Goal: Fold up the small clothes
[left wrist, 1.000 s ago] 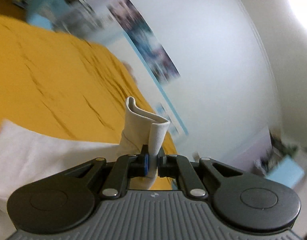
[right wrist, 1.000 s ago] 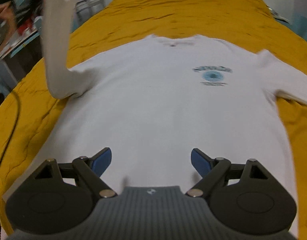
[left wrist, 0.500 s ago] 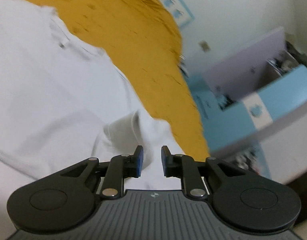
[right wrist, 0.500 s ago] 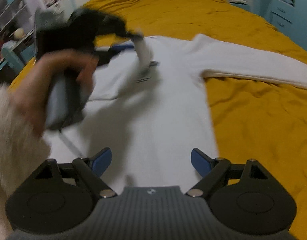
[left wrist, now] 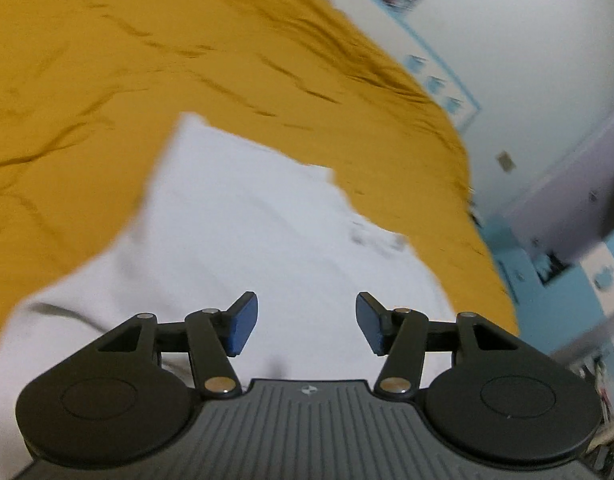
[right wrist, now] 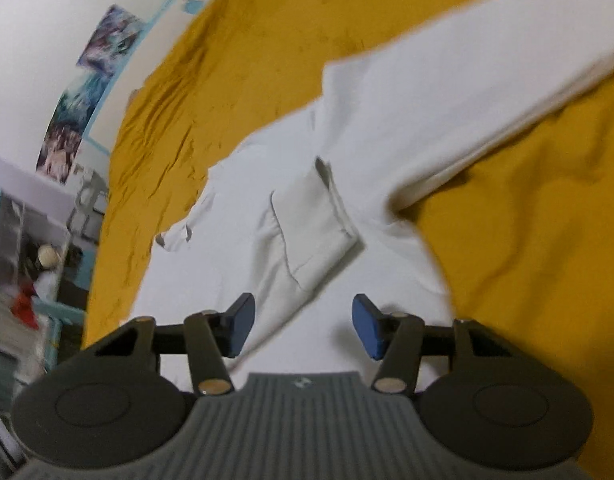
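A white long-sleeved shirt (left wrist: 243, 232) lies flat on a mustard-yellow bedspread (left wrist: 107, 60). In the right wrist view one sleeve (right wrist: 307, 240) is folded in across the shirt's body (right wrist: 211, 292), while the other sleeve (right wrist: 467, 92) stretches out to the upper right. My left gripper (left wrist: 303, 324) hovers over the white cloth with its jaws opening and nothing between the blue pads. My right gripper (right wrist: 301, 326) hangs above the folded sleeve's end. Its jaws are closing, and no cloth is pinched between them.
A white wall with posters (right wrist: 103, 52) runs along the far side of the bed. Light blue and lilac furniture (left wrist: 579, 240) stands past the bed's corner. Shelves with small items (right wrist: 31, 280) sit at the left of the right wrist view.
The left gripper let go of the sleeve cuff it held up and dropped low over the shirt, jaws parting. The sleeve now lies folded across the shirt. The right gripper swung sideways, rolled, and narrowed.
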`<state>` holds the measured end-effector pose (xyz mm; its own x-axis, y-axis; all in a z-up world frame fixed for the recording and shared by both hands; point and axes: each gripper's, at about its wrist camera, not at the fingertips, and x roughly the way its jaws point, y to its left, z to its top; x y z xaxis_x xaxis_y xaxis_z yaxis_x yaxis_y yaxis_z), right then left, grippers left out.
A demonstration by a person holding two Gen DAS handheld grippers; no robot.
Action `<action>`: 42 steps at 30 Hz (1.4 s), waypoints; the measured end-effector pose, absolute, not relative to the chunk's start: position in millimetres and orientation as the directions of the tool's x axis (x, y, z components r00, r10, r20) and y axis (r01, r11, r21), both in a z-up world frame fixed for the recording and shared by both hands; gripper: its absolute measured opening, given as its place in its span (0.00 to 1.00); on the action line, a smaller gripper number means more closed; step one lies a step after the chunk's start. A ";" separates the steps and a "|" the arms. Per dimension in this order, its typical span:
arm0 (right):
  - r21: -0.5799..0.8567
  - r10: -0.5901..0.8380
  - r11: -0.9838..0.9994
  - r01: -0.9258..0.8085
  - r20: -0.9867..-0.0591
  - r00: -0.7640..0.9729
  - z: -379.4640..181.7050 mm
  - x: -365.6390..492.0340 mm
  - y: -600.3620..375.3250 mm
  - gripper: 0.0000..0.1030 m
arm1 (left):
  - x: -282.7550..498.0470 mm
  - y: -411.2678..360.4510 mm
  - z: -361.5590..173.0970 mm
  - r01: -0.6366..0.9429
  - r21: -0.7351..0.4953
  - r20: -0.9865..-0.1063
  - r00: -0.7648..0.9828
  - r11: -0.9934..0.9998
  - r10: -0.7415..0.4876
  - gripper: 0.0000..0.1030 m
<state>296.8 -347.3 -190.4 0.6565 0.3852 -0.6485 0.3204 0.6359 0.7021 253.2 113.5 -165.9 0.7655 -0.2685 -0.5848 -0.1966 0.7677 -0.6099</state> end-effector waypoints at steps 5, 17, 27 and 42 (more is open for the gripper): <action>0.695 0.299 0.581 0.423 -0.666 0.684 -212.4 329.0 -342.5 0.51 | 260.8 130.2 -179.5 -0.260 -0.598 -0.624 0.745 0.759 -0.236 0.62; 0.708 0.226 0.553 0.439 -0.635 0.738 -187.8 303.6 -344.6 0.01 | 270.3 119.5 -187.2 -0.253 -0.595 -0.647 0.714 0.762 -0.268 0.62; 0.636 0.083 0.632 0.444 -0.625 0.777 -181.5 294.2 -350.7 0.24 | 272.3 112.4 -184.8 -0.206 -0.574 -0.667 0.678 0.792 -0.307 0.62; 0.624 0.231 0.686 0.374 -0.675 0.701 -200.1 357.6 -340.4 0.11 | 276.2 85.1 -176.0 -0.145 -0.545 -0.685 0.645 0.826 -0.339 0.63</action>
